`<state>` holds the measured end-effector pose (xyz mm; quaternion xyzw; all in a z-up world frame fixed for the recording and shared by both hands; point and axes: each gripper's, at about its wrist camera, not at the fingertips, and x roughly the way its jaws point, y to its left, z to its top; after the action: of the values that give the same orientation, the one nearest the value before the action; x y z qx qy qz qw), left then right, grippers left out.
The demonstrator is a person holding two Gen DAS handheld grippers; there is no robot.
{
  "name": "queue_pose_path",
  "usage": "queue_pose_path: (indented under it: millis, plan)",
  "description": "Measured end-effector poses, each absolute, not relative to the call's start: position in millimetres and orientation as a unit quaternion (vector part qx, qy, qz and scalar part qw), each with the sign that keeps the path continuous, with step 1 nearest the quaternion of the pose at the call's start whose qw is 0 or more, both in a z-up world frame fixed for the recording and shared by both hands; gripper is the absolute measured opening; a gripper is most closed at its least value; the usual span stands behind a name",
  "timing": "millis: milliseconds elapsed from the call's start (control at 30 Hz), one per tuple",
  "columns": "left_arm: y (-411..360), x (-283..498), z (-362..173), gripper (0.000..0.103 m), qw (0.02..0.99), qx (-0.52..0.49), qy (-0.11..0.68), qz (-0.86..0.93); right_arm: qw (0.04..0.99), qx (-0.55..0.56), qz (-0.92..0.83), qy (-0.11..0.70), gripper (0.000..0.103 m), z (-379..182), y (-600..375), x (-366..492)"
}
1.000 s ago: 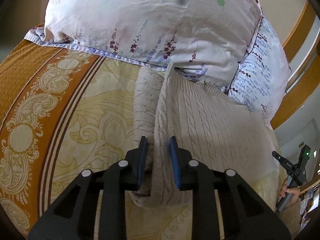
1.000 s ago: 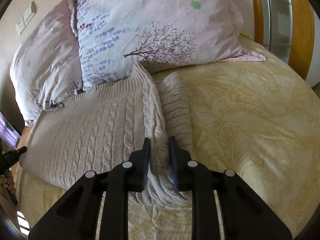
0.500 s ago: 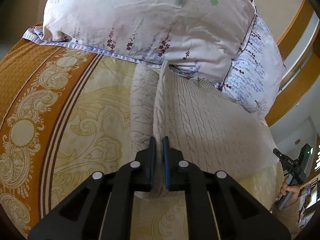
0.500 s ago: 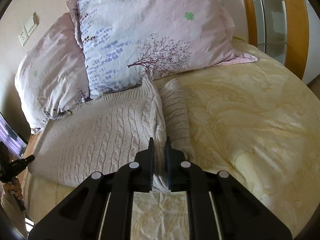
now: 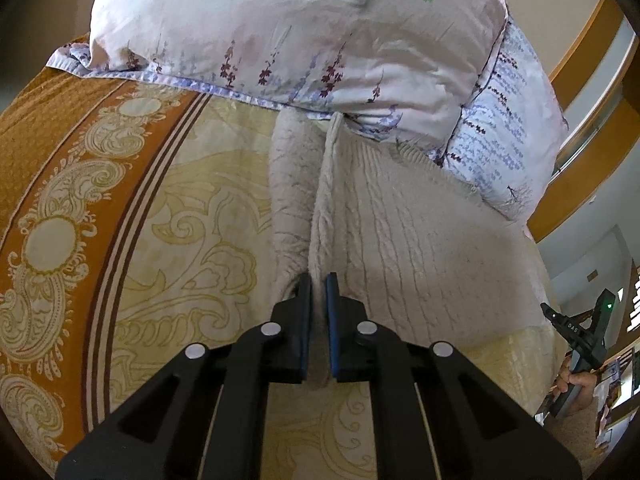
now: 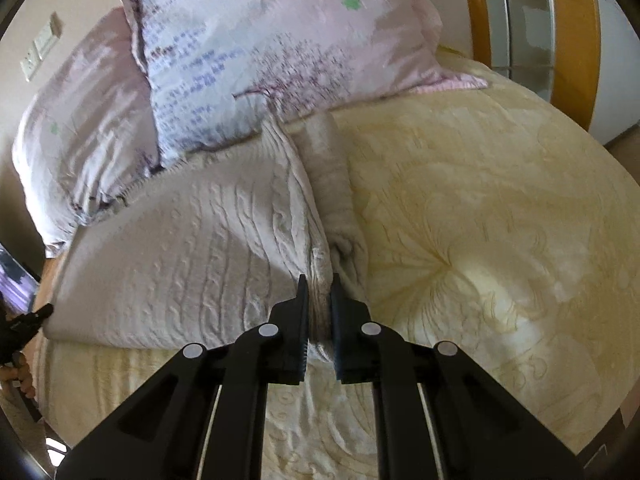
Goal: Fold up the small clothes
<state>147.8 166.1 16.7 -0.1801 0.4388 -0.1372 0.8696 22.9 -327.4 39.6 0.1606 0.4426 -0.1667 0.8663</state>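
A cream cable-knit sweater (image 5: 412, 240) lies spread on the bed, its far edge tucked under the pillows. My left gripper (image 5: 318, 284) is shut on the sweater's left side edge near the hem, beside a sleeve (image 5: 290, 200) lying along the body. In the right wrist view the same sweater (image 6: 192, 256) fills the left half. My right gripper (image 6: 319, 286) is shut on its right side edge, with the other sleeve (image 6: 336, 200) just to the right. Knit fabric is pinched between both pairs of pads and pulled up into a ridge.
A yellow patterned bedspread (image 6: 480, 240) with an orange border (image 5: 60, 168) covers the bed. Floral pillows (image 5: 300, 32) (image 6: 260, 40) lean at the head. A wooden headboard frame (image 6: 576, 40) stands at the right. The other gripper and a hand (image 5: 580, 376) show at the far right.
Both grippers closed from partly open onto the sweater's side edges. The fabric now rises into a ridge at each grip, and the right gripper shifted slightly sideways.
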Motion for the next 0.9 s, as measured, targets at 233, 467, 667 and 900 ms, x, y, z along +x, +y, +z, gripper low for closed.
queue_pose_path:
  millis: [233, 467, 667, 900]
  plan:
    - [166, 147, 18, 0.016, 0.871, -0.188, 0.432, -0.141, 0.864, 0.158, -0.175, 0.445, 0.014, 47, -327, 29]
    - [153, 141, 55, 0.057, 0.908, -0.159, 0.364, -0.134, 0.894, 0.096, -0.16, 0.406, 0.034, 79, -300, 50]
    - [115, 166, 57, 0.067, 0.908, -0.131, 0.364, -0.159, 0.89, 0.062, -0.109, 0.438, 0.034, 62, -268, 100]
    - [115, 192, 26, 0.066, 0.888, -0.144, 0.417, -0.134, 0.87, 0.094, -0.118, 0.469, 0.035, 33, -284, 114]
